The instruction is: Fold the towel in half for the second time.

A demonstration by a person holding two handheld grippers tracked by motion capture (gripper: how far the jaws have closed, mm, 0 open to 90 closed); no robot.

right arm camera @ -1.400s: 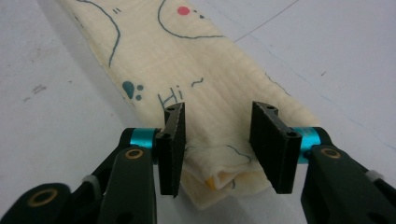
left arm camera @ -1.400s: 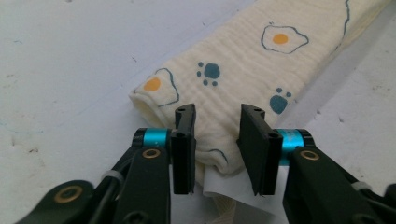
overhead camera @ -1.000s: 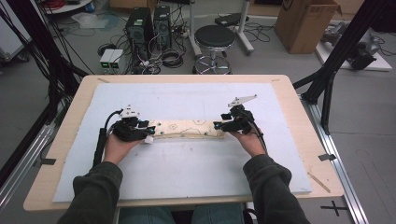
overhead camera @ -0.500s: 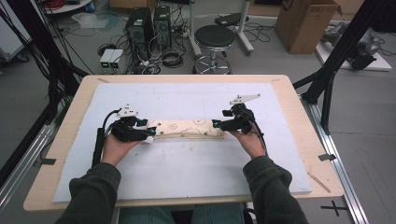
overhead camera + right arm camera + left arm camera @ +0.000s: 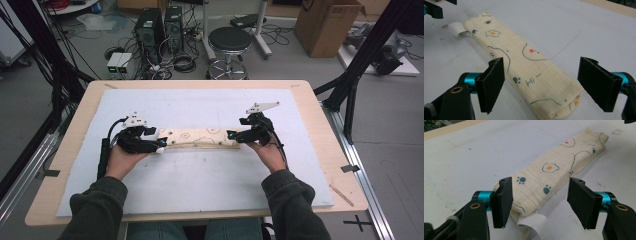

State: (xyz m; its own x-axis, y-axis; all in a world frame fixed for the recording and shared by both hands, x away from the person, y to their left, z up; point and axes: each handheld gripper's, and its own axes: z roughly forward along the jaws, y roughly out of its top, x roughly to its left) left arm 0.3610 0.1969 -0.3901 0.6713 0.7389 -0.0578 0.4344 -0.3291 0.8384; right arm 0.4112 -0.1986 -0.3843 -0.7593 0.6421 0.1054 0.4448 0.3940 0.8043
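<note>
With the folded cloth [image 5: 202, 138] laid on the worktop [image 5: 310, 105], left gripper [image 5: 159, 144] and right gripper [image 5: 232, 135] at its ends have just been opening their jaws off it, now released; next probably a regrip to fold again.

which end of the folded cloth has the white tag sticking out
The end at the left gripper: the white tag curls out from under the folded cloth there. The other end shows folded fabric.

"Hi ~" in blue on the folded cream cloth [image 5: 524, 70], among paw prints
</note>
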